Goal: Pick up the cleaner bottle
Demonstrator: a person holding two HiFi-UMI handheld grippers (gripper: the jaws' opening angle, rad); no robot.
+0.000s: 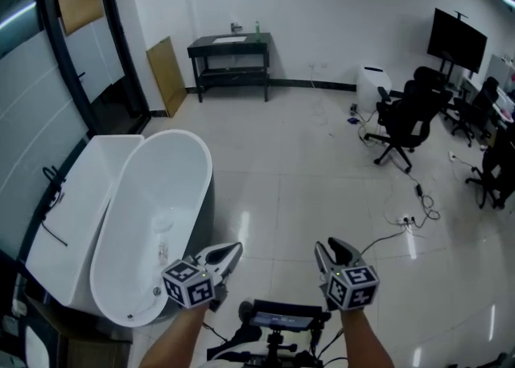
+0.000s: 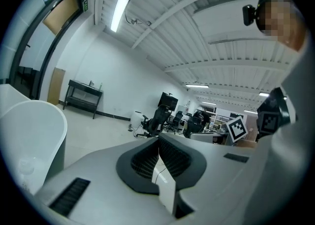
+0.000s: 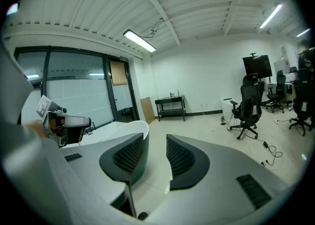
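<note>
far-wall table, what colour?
Black: the table has a black frame and shelf, with a few small items on top. It shows best in the head view.

My left tool (image 1: pixel 232 252) and right tool (image 1: pixel 331 246) are pale grey with black ribbed pads (image 3: pixel 129 158). Their marker cubes (image 1: pixel 189 282) show black-and-white squares. The bathtub (image 1: pixel 137 197) is white inside, dark grey outside. The floor (image 1: pixel 306 173) is glossy cream tile. The far bench (image 1: pixel 229 44) and chairs (image 1: pixel 406 121) are black, and the leaning board (image 1: pixel 166 75) is tan.
</note>
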